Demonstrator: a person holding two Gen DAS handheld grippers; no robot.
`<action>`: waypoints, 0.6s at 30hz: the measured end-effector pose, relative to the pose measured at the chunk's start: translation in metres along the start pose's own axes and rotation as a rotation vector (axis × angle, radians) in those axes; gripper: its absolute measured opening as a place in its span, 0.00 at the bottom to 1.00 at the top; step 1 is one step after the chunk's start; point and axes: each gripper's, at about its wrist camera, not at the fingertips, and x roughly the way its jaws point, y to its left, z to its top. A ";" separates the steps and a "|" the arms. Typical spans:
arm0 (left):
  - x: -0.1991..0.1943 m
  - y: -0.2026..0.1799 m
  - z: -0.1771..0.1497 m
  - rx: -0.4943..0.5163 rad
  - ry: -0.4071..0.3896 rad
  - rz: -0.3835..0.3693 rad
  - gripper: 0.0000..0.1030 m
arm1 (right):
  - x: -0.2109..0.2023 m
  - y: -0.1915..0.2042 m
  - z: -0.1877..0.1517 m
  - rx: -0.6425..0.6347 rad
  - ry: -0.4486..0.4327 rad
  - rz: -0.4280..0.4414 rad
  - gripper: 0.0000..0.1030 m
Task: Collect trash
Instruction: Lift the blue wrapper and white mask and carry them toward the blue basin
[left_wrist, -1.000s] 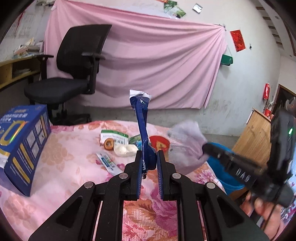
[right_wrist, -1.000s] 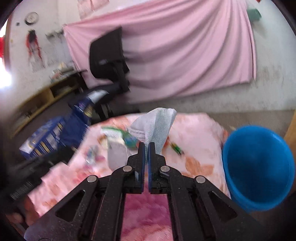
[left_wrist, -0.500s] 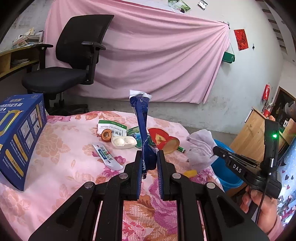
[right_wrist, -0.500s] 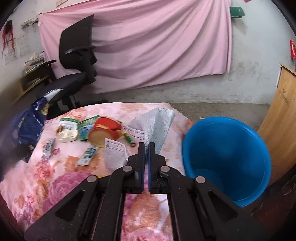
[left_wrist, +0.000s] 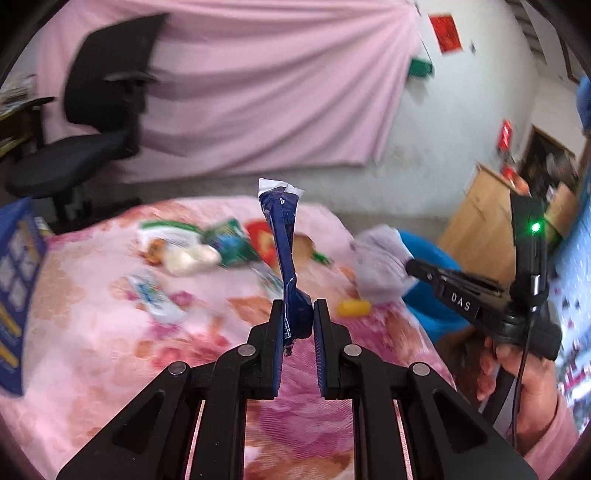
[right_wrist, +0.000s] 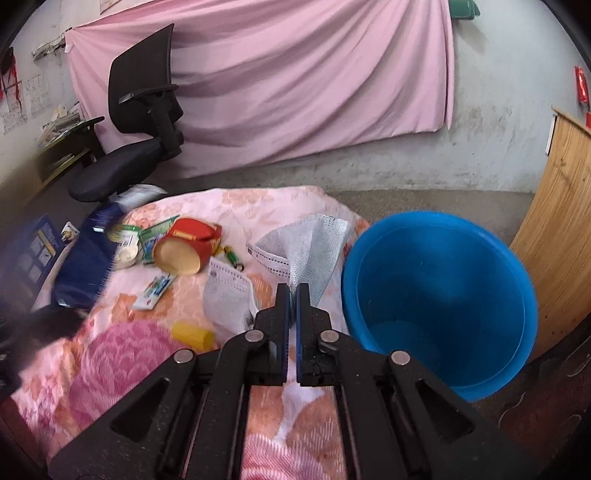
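Table (left_wrist: 92, 332) litter blurred; left claw (left_wrist: 298, 314) pinches wrapper (left_wrist: 282, 236).

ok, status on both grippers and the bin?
Left hand-held gripper shut on wrapper. Right shut on mask. Bin beside it, path clear.

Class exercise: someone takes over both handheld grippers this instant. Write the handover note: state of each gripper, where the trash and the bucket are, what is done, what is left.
Left gripper: shut on a blue wrapper, held upright above the bed.
Right gripper: shut on a white face mask, just left of the blue bucket, not yet over it.
Bucket stands on the floor at the bed's right edge; no trash visible inside.
Left on the floral bedspread: red paper cup, yellow cap, sachets, another mask.
Next, probably: drop mask, then wrapper.
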 end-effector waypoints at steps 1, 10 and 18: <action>0.006 -0.002 0.001 0.007 0.026 -0.028 0.11 | -0.001 -0.001 -0.002 -0.003 0.002 0.001 0.25; 0.062 -0.027 0.022 0.064 0.177 -0.146 0.11 | 0.001 -0.011 -0.013 0.019 0.023 0.038 0.25; 0.086 -0.023 0.027 0.042 0.244 -0.143 0.11 | -0.004 -0.010 -0.011 0.002 0.005 0.034 0.25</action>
